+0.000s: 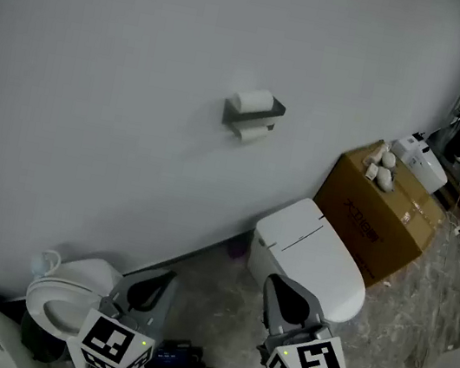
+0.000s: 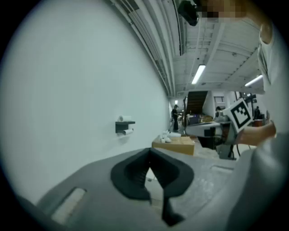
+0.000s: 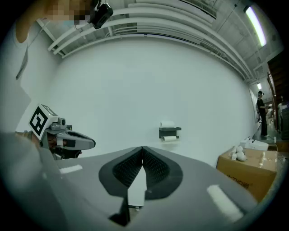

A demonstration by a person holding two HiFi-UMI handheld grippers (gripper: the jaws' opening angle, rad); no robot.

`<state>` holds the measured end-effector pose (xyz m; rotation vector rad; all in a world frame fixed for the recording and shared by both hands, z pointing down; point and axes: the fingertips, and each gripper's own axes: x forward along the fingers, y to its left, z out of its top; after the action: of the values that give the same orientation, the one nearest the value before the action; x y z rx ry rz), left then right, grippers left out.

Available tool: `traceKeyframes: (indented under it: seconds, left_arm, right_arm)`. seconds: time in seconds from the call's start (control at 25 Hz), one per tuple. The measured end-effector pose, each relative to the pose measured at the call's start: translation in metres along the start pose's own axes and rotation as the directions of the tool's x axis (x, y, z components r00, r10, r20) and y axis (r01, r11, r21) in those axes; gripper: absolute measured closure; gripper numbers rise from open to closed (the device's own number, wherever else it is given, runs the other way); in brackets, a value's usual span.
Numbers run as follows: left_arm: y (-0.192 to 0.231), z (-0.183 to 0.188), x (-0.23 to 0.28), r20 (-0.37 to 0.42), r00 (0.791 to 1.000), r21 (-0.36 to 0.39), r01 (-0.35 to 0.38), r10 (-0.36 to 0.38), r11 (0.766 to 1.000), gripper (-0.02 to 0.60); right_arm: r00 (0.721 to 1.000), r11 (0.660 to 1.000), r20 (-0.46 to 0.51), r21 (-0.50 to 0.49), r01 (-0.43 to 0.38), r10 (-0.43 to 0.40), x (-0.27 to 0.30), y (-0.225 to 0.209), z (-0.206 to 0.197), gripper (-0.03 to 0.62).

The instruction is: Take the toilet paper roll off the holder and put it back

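Both grippers are held low, close to the person and well short of the wall. The left gripper [image 1: 151, 290] has its jaws pressed together with nothing between them. The right gripper [image 1: 282, 301] is likewise closed and empty. By my reading the task has not begun, and the step in hand is the approach.

Just past the right gripper a white toilet [image 1: 310, 255] stands with its lid down on a grey marbled floor [image 1: 211, 290]. A white basin [image 1: 68, 300] sits at the foot of the wall beyond the left gripper.

Farther on, the holder [image 1: 254, 114] is fixed to the middle of the plain white wall [image 1: 101, 68]. One toilet paper roll [image 1: 253, 101] lies on its top edge and a second roll [image 1: 254, 135] hangs under it. The next move calls for raising a gripper over the toilet, opening its jaws wide enough for a roll, and closing gently, since paper crushes.

At the wall's right end stands a cardboard box [image 1: 378, 218] with small white things on top. Past it the room is dim and cluttered.
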<state>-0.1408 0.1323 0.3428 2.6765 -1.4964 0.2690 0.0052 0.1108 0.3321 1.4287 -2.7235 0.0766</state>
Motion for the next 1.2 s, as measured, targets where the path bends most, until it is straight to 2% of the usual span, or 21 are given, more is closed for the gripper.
traceKeyframes:
  seconds: [0.48,0.72,0.88,0.96,1.04,1.2]
  left_arm:
    - [-0.006,-0.002,0.001,-0.005,1.0,0.011,0.006,-0.006,1.0,0.588]
    - [-0.009,0.001,0.003,0.019,1.0,0.008,0.001,-0.002,1.0,0.586]
    - [-0.011,0.003,0.003,0.032,0.999,-0.017,-0.001,0.001,1.0,0.586]
    - [-0.016,0.003,0.004,0.026,1.0,-0.017,0.012,-0.011,1.0,0.5]
    - [-0.021,0.002,0.006,0.018,1.0,-0.007,0.016,-0.016,1.0,0.491]
    - [-0.028,0.003,0.006,0.02,1.0,-0.011,-0.006,0.006,1.0,0.489]
  right_arm:
    - [1.0,1.0,-0.002,0.003,0.002,-0.002,-0.005,-0.002,-0.003,0.589]
    - [1.0,0.997,0.012,0.072,-0.012,0.011,-0.006,-0.003,-0.002,0.588]
    - [1.0,0.996,0.018,0.084,-0.014,0.012,-0.008,-0.003,-0.001,0.585]
    - [1.0,0.996,0.019,0.093,-0.017,0.015,-0.01,-0.004,-0.002,0.543]
    - [1.0,0.995,0.018,0.098,-0.021,0.019,-0.012,-0.007,-0.003,0.503]
    - [1.0,0.994,0.019,0.107,-0.027,0.026,-0.02,-0.011,-0.005,0.487]
